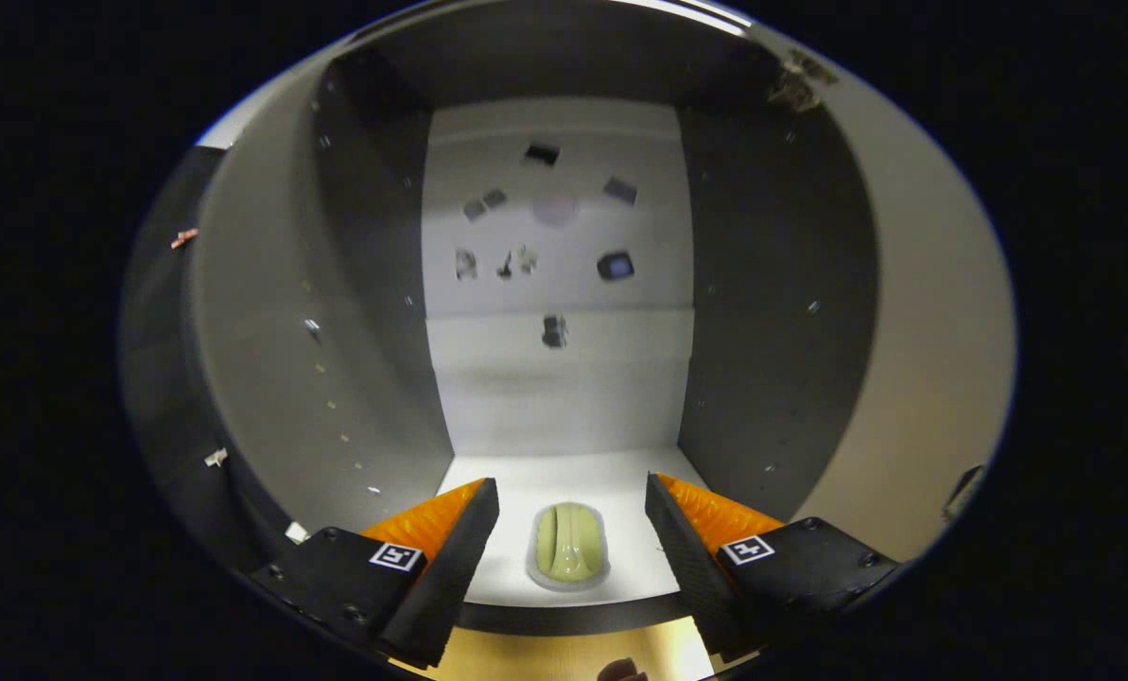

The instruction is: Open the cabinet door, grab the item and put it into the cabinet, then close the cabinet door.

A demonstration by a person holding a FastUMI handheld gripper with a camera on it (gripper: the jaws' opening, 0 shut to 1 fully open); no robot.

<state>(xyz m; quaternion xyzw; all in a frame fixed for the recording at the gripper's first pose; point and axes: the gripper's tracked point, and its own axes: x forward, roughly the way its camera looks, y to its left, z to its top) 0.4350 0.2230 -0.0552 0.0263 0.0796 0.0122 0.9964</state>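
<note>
The gripper (572, 539) is wide open and holds nothing, and the small pale green packet (570, 546) lying between its fingers on the cabinet (564, 397) floor looks light, soft and slippery, best pinched across its narrow sides.

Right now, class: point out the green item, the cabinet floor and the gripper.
green item (570, 544): gripper view, its ridged top.
cabinet floor (573, 473): gripper view, bare patch beyond item.
gripper (571, 530): gripper view, midway between open fingers.
</note>
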